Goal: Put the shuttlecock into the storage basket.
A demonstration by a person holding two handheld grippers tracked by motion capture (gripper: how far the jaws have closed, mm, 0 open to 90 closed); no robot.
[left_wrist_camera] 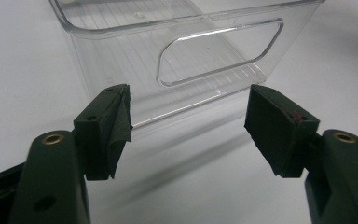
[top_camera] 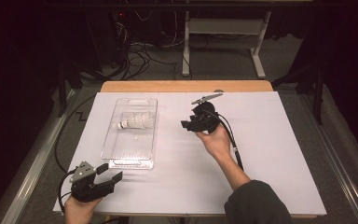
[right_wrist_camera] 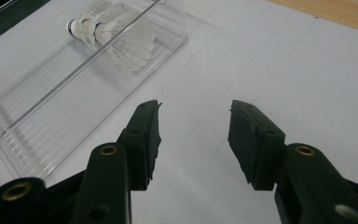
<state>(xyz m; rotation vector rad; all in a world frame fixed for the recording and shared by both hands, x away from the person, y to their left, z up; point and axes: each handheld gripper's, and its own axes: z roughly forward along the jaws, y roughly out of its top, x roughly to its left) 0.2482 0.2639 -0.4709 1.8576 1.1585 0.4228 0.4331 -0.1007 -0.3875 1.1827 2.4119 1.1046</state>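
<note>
Glossy clear plastic bin, matt white tabletop, feathered shuttlecock

Clear plastic rectangular bin: far end cut off by the top edge in the left gripper view. White feathered shuttlecock: blurred through the bin wall in the right gripper view, top cut off; feather detail too small in the high view

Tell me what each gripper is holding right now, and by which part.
Nothing is held. The left gripper and right gripper are both open and empty; the shuttlecock lies in the clear tray.
</note>
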